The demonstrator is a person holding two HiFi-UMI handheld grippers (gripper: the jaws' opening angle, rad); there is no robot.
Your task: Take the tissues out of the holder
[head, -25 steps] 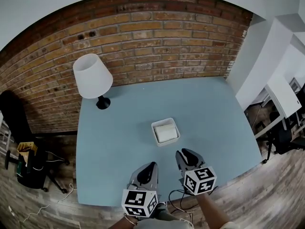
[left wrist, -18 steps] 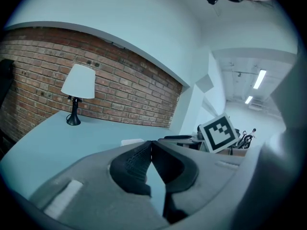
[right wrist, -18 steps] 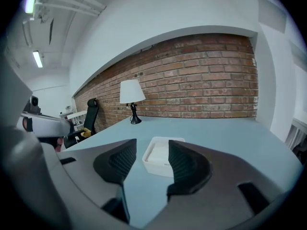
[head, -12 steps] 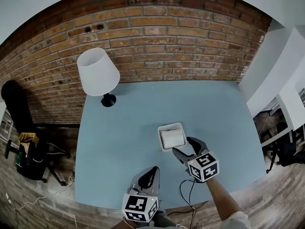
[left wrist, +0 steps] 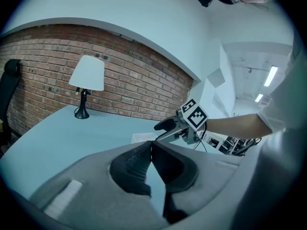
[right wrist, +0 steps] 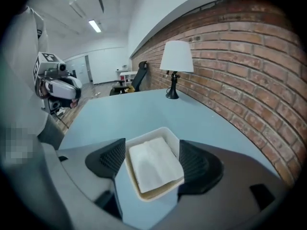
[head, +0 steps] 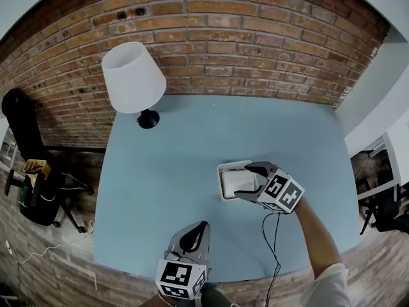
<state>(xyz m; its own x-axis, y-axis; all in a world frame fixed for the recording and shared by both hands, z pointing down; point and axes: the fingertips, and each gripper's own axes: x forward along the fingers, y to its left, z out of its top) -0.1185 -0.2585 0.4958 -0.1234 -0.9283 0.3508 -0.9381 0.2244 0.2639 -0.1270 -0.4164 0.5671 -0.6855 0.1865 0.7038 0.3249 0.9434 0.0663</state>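
A white square holder (head: 225, 171) sits on the light blue table (head: 166, 165), with a stack of white tissues (head: 235, 183) lying flat inside. My right gripper (head: 246, 181) hovers over it from the right, its jaws opening. In the right gripper view the holder (right wrist: 144, 139) and tissues (right wrist: 154, 163) lie between the two black pads (right wrist: 112, 158), which stand apart from them. My left gripper (head: 199, 228) is shut and empty near the table's front edge. From the left gripper view, the right gripper (left wrist: 165, 128) is above the holder (left wrist: 143, 137).
A white-shaded lamp (head: 133, 78) on a black foot stands at the table's far left corner, before the brick wall (head: 255, 37). A black chair (head: 29, 152) stands left of the table. A cable (head: 271, 248) hangs from the right arm over the front edge.
My right gripper has moved forward from the front edge to over the holder and opened its jaws wide. The left gripper stays shut near the front edge.
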